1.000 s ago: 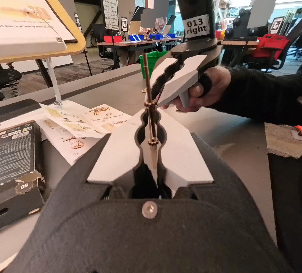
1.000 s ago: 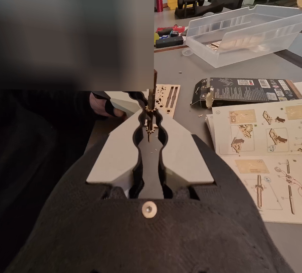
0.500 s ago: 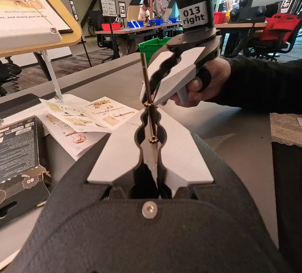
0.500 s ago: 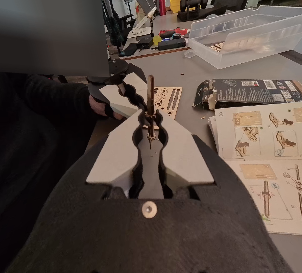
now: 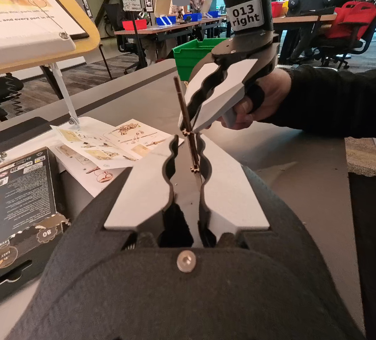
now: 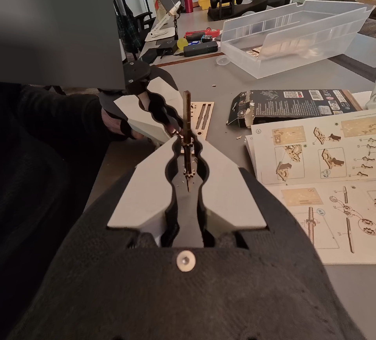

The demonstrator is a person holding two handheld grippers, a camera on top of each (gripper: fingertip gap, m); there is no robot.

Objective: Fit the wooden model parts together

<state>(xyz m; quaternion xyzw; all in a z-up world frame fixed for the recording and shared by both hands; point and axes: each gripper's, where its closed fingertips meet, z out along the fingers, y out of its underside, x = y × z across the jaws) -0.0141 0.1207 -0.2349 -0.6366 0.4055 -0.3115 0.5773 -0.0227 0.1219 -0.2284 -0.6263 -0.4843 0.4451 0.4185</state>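
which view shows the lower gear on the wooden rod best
The right wrist view: the lower gear faces the camera there, teeth plain against the grey table. In the left wrist view it shows edge-on, half hidden by the left gripper's finger.

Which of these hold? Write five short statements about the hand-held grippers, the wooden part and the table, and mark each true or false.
1. The right hand-held gripper pinches the wooden axle at its fingertips. True.
2. The left hand-held gripper is clamped shut on the axle. False: its jaws stand apart, and the axle is near only one finger.
3. The axle carries two small gears. True.
4. The clear plastic bin is empty. False: pale wooden sheets lie inside it.
5. The black box stands upright. False: it lies flat on the table, beside the instruction sheets.
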